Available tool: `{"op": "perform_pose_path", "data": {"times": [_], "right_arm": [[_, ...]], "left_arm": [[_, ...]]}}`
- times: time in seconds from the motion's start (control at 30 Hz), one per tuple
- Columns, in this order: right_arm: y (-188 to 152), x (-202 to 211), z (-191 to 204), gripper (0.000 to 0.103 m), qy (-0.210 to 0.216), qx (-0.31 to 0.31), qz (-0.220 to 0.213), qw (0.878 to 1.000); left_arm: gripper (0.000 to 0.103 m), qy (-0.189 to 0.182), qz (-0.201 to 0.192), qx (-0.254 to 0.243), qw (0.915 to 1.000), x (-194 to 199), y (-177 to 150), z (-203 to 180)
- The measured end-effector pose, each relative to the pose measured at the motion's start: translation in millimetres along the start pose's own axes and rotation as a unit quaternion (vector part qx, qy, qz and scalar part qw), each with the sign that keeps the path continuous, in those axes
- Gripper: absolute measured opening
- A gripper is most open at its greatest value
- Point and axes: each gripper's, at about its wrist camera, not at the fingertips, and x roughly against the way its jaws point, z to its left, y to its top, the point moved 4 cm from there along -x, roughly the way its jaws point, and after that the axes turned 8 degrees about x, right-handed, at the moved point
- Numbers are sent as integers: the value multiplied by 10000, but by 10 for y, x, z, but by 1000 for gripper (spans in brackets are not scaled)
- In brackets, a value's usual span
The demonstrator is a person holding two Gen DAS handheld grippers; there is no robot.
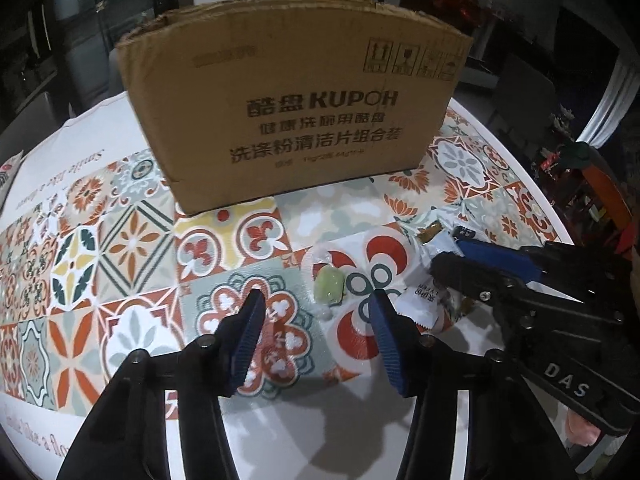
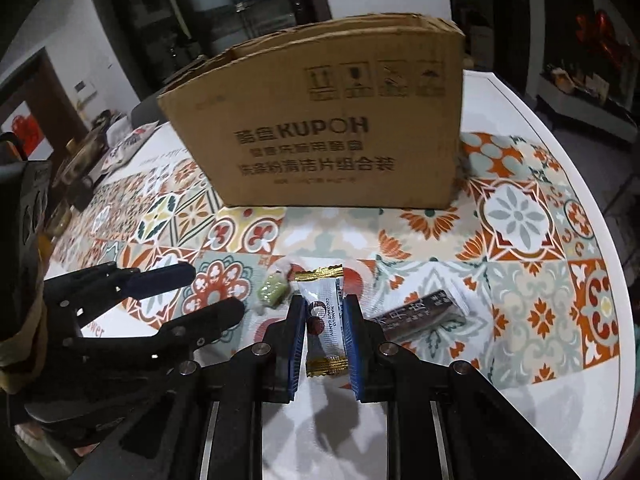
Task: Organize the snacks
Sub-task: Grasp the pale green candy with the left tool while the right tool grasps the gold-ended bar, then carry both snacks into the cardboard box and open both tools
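A dim room with dark glass-fronted cabinets and a red ornament lies behind a round white tabletop (image 2: 500, 92) spread with a mat of orange, teal and yellow patterned tiles (image 1: 132, 240). On the far side of the mat stands an open brown cardboard box printed KUPOH (image 1: 304, 112), the likely home for the snacks. Nearer the camera, three pieces lie close together: a dark rectangular snack packet (image 2: 424, 314) to the right, a white candy sachet with gold crimped ends (image 2: 323, 312) in the middle, and a small pale-green wrapped sweet (image 2: 273, 291) to the left. The sachet's long axis runs straight along the fingers of the right hand-held gripper (image 2: 323, 316), whose blue pads sit on either side of it, drawn in close against its edges; full clamping cannot be confirmed. The left hand-held gripper (image 1: 316, 320) hovers with fingers spread wide, holding nothing, the green sweet just ahead of its right finger. The box lies directly beyond both.
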Motion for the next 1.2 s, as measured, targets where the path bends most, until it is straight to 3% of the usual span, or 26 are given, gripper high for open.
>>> {"op": "perform_pose_path", "data": {"times": [0.13,0.3,0.7,0.83,1.2], "right_arm": [[-18,8,-67,20,-83,-125,-17,9999],[-9,-14,-90,20,-146,-149,7,9998],[-31,-82,-74,20,-71,-203,63,9997],[-27,-87,-80,20,-15,-240,61,9997],[43,82,-18,20,156,-200,-154,9996]], "left_arm": [[44,-27,104,5,9999,-119,29,-32],[28,-97,301,4,9995,-266,51,-76],[20,118,364,-105,9992,-433,51,-104],[19,27,380,-16,9993,-427,60,-95],[19,-139,-120,212,9996,77,84,-33]]}}
